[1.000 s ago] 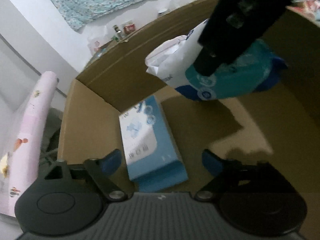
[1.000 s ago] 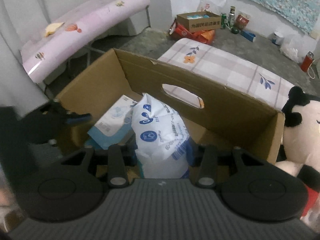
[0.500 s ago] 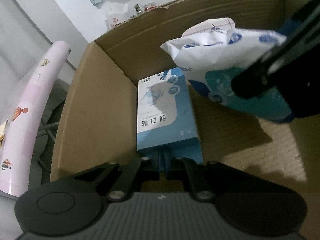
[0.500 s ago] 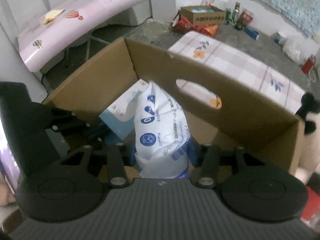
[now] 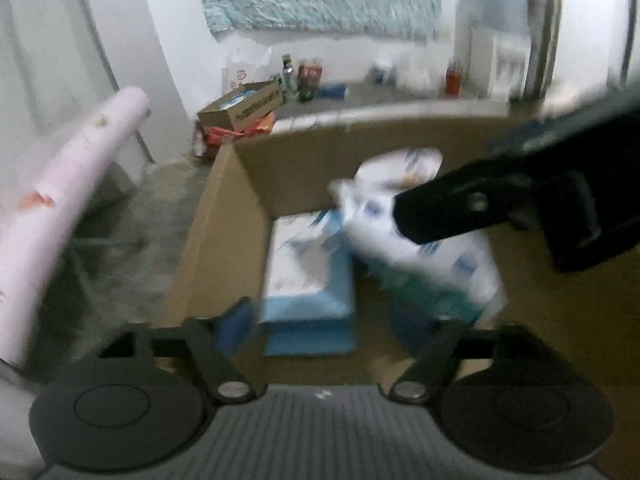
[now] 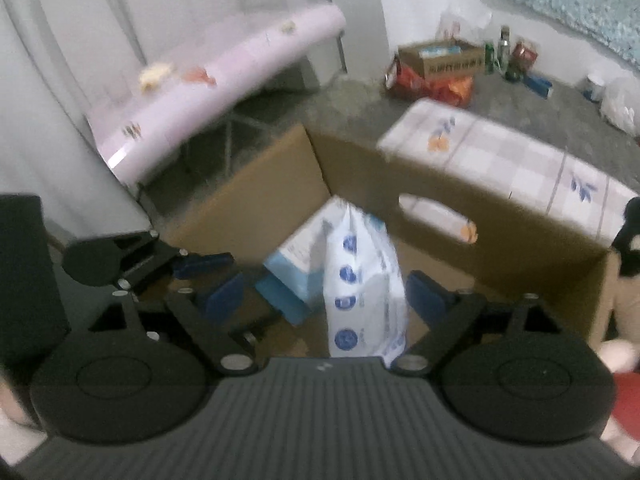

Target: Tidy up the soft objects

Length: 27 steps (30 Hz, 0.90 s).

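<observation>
A blue tissue pack (image 5: 308, 272) lies flat in the near-left corner of an open cardboard box (image 5: 224, 240). A white wipes pack (image 6: 364, 280) stands on the box floor beside it, leaning against it. My right gripper (image 6: 324, 294) hovers over the white pack. Its jaws are opening, and the pack stands between the blue pads with neither pressing on it. My left gripper (image 5: 324, 328) is above the blue pack, its jaws opening and holding nothing. The right gripper's black finger (image 5: 440, 208) crosses in front of the white pack (image 5: 424, 248) in the left wrist view.
A pink board on legs (image 6: 224, 92) stands left of the box. A checked cushion (image 6: 500, 156) lies behind the box, and a plush toy (image 6: 628, 240) is at its right. A small carton with snack bags (image 6: 440, 60) and bottles sit by the far wall.
The right gripper let go of the white pack, which now rests in the box. The left jaws went from shut to wide. Both grippers lifted away from the box floor.
</observation>
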Available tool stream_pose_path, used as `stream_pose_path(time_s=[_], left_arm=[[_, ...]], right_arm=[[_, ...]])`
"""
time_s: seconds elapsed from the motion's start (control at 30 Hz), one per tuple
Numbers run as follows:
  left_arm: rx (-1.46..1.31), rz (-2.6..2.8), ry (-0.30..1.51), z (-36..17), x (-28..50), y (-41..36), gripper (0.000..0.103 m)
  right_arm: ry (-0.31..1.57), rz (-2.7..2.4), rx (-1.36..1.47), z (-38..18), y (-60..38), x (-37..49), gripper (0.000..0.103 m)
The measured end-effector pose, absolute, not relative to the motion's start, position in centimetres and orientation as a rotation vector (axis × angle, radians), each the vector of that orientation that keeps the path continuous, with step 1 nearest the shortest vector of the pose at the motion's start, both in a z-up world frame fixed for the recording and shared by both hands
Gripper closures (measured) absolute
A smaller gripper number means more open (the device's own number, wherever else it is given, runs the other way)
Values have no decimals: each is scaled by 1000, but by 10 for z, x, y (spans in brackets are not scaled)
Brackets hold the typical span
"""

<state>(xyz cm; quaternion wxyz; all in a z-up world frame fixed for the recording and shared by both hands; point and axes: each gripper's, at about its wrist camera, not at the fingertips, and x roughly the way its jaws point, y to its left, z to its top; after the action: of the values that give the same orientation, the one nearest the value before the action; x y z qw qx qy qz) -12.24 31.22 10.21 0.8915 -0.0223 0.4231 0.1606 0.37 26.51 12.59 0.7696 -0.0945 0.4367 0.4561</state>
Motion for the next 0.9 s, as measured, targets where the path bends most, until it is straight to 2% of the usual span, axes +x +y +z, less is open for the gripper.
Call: stream_pose_path(time_s=[0.13,0.3,0.33,0.37,0.47,0.57,0.63,0.67,0.7,0.77,0.8,0.9], left_arm=[[-288,255,823,111,-104,321,10],[-371,278,930,74,-57,328,10],[-402,252,917,67,-52,329,15],[-450,223,909,62,-51,331,31],[-503,185,892,60,-50,334,49],[-688,53,855,51,-55,348,51],[-750,41,872,43,-58,356,51],[-724,68,900,40,-58,359,46],[-689,96,898,42,-61,360,33],[-578,167,895,55,-66,363,20],[-517,204,897,62,-70,362,17],[-359,267,939,76,-76,366,19]], right_arm=[[900,897,-126,146,233,16,15],[858,792,-12,152,191,33,15],[861,785,5,152,183,36,15],[865,789,6,152,179,38,15],[862,799,-15,150,174,41,15],[858,795,-16,149,173,44,15],[868,797,2,147,173,47,15],[871,795,2,145,175,46,15],[876,798,-3,144,177,46,15],[885,805,-19,140,184,43,16],[888,813,-26,138,187,41,16],[897,826,-21,133,194,37,16]])
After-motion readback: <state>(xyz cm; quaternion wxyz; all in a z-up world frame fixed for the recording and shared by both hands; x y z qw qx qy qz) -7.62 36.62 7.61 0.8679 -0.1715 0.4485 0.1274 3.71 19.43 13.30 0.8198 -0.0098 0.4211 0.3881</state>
